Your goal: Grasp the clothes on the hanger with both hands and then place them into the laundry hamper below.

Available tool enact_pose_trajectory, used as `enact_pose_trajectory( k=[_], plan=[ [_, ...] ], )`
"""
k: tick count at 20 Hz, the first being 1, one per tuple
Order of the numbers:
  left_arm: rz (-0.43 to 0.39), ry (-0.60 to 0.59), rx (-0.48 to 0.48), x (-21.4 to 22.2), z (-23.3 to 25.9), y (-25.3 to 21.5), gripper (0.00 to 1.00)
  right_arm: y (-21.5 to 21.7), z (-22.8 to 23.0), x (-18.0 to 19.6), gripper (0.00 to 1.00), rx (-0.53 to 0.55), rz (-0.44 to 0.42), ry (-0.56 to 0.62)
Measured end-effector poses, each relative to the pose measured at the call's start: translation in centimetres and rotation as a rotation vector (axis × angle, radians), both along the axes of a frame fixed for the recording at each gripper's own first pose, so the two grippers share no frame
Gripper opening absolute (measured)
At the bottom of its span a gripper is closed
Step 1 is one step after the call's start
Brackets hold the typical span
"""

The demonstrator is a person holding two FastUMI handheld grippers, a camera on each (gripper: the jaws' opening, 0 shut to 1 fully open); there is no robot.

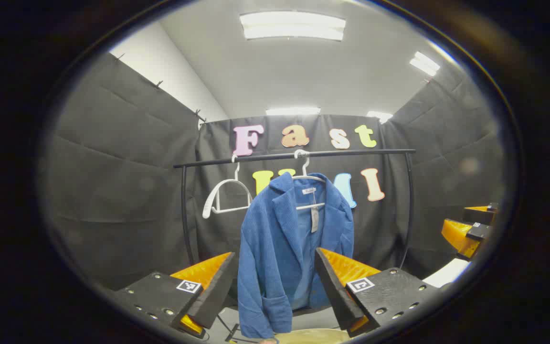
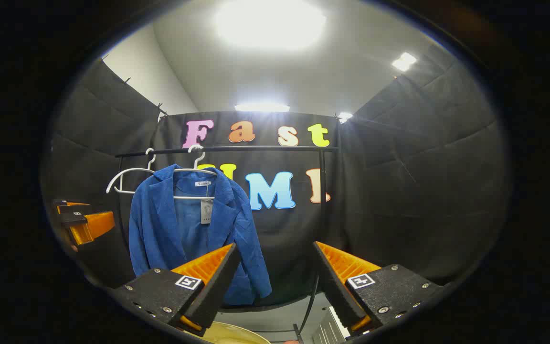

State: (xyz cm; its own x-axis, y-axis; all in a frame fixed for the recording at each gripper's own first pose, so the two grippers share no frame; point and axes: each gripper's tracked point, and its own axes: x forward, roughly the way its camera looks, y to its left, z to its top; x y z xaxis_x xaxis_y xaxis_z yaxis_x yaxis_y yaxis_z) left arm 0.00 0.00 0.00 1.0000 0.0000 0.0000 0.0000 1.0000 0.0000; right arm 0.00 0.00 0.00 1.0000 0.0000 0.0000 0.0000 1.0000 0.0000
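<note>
A blue corduroy jacket (image 1: 280, 239) hangs on a white hanger (image 1: 309, 177) from a black rail (image 1: 351, 153), with a tag at its collar. In the left gripper view, my left gripper (image 1: 275, 282) stands open in front of the jacket's lower half, apart from it. The right gripper (image 1: 468, 229) shows at the far right edge. In the right gripper view the jacket (image 2: 160, 229) hangs left of centre, and my right gripper (image 2: 275, 274) is open, short of the cloth and to its right. The left gripper (image 2: 84, 222) appears at the left edge. The hamper's pale rim (image 1: 313, 337) (image 2: 232, 334) sits below.
An empty white hanger (image 1: 225, 196) (image 2: 124, 179) hangs on the rail left of the jacket. The rack's black uprights (image 1: 184, 215) (image 2: 322, 191) stand at either end. Black cloth walls close in the booth on three sides.
</note>
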Motion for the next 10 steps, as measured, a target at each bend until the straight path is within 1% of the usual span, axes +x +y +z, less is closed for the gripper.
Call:
enact_pose_trajectory(
  k=[10],
  plan=[
    [0.018, 0.001, -0.01, -0.3, -0.55, 0.99, 0.93, 0.12, -0.13, 0.05, 0.95, 0.002, -0.011, -0.001]
  ],
)
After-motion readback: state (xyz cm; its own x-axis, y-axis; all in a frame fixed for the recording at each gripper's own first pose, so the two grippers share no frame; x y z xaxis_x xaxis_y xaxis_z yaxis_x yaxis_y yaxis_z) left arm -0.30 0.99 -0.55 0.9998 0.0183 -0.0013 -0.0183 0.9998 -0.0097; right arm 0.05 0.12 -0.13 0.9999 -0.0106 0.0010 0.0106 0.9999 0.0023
